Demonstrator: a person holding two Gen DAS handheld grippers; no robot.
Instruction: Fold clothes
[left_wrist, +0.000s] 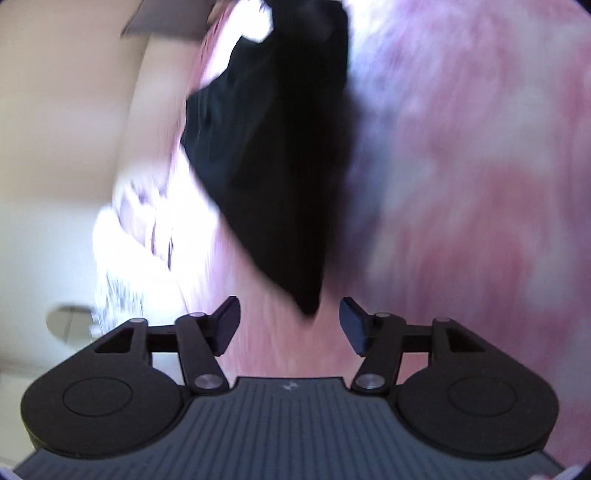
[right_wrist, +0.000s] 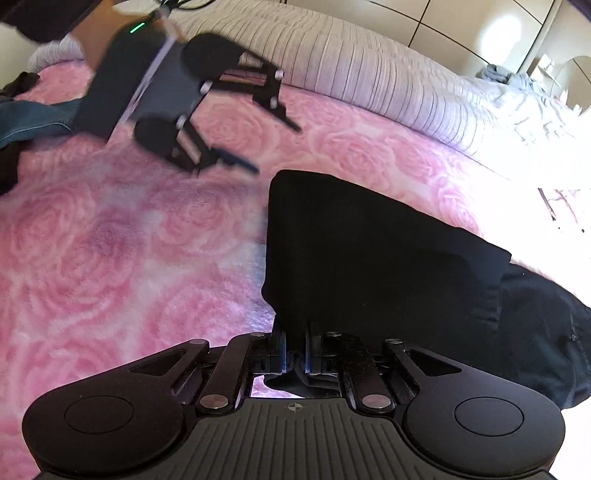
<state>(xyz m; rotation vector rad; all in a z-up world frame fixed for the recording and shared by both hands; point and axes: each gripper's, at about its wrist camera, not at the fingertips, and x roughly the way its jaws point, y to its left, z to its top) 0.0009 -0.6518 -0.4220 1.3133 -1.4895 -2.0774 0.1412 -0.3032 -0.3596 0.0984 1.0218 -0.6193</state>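
Black garment (right_wrist: 369, 251), clamped in the right jaws, is matt cloth. Beneath them, the pink blanket (right_wrist: 110, 240) looks plush, rose-embossed. Grippers are matt plastic.

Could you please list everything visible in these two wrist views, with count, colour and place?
black garment: one, black, folded on the blanket ahead of the right claw, one edge pinched in it.
blanket: one, pink with a rose pattern, covering the bed.
striped cover: one, pale with dark stripes, along the far side of the blanket.
denim garment: one, blue, at the blanket's far left edge behind the left claw.
dark clothes: count unclear, black, at the left edge beside the denim.
wardrobe doors: several, cream, beyond the bed.
left claw: one, black, open and empty, above the blanket near the garment's corner.
right claw: one, black, shut on the garment's near edge.
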